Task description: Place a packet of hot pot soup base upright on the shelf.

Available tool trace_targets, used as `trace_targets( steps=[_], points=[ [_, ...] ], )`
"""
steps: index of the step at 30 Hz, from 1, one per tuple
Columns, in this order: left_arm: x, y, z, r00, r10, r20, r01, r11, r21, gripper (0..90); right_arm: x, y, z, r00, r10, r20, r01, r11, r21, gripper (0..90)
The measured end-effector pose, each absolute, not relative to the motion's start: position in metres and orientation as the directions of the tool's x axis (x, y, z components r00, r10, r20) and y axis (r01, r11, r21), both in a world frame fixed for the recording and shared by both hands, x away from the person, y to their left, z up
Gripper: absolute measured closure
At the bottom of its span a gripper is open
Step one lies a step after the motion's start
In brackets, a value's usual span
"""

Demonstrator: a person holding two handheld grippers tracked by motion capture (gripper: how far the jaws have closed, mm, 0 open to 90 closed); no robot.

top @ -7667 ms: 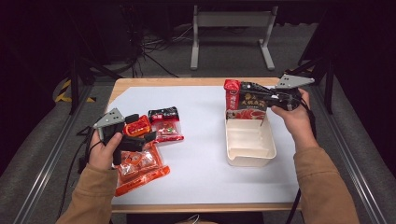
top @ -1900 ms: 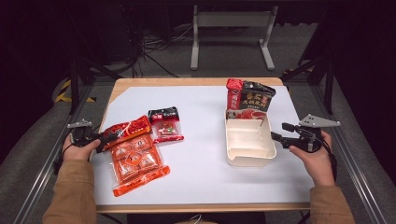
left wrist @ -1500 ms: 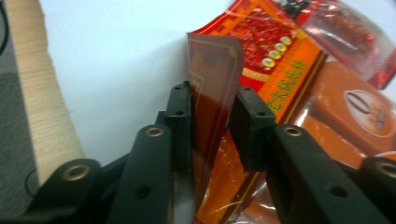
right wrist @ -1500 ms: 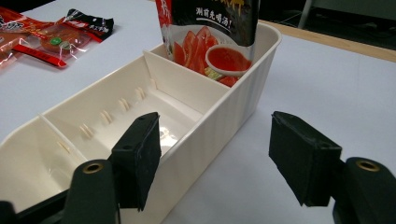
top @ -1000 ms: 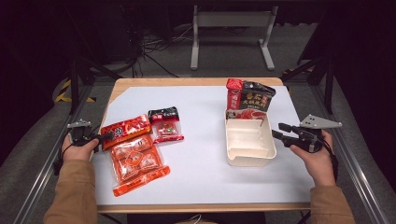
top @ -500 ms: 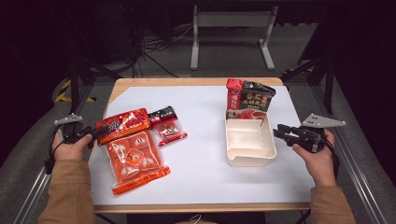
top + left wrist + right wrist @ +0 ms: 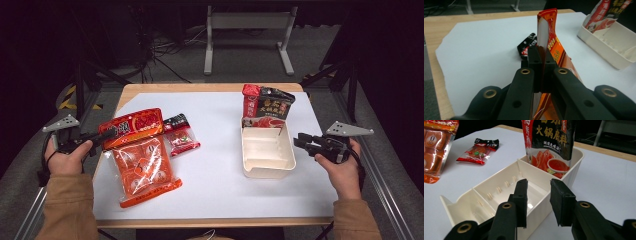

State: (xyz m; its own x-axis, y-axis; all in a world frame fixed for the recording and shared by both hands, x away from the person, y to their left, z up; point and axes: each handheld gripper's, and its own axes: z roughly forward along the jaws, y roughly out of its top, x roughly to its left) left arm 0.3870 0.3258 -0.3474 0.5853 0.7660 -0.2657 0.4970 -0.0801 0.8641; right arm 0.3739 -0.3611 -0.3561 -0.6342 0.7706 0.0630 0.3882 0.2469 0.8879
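Two grippers were at work over the white sheet [image 7: 215, 165] that covered the table [image 7: 150, 90]. The left gripper [image 7: 102, 140] was clamped on the top edge of the large orange-red packet [image 7: 142, 167], the black jaws pinching the packet's edge between them in the left gripper view, so that the packet's printed header stood lifted while its lower part lay on the sheet, well to the left of the cream tray [image 7: 267, 172]. Just beyond the packet, between it and the tray, lay a small black-and-red sachet [image 7: 181, 134] flat on the sheet. The right gripper [image 7: 299, 142] hovered at the tray's right wall; its jaws had just been closing, yet they stood apart with a gap between them and nothing in it, one jaw over the tray's inside and the other outside the wall, seen in the right gripper view. At the tray's far end a dark pouch [image 7: 272, 105] printed with a red dish stood upright in the end compartment, a red packet [image 7: 250, 100] beside it.
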Motion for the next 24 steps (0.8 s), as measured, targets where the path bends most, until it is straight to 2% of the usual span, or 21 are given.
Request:
trace_targets(
  steps=[15, 24],
  points=[
    [0.355, 0.296, -0.304, 0.698, 0.701, -0.146, 0.351, -0.157, 0.923, 89.9, 0.37, -0.362, -0.35, -0.639, 0.767, 0.06, 0.371, 0.239, 0.897, 66.1],
    [0.339, 0.282, -0.285, 0.807, 0.575, -0.137, 0.28, -0.168, 0.945, 89.9, 0.369, -0.36, -0.347, -0.653, 0.755, 0.056, 0.359, 0.244, 0.901, 65.1]
  ],
)
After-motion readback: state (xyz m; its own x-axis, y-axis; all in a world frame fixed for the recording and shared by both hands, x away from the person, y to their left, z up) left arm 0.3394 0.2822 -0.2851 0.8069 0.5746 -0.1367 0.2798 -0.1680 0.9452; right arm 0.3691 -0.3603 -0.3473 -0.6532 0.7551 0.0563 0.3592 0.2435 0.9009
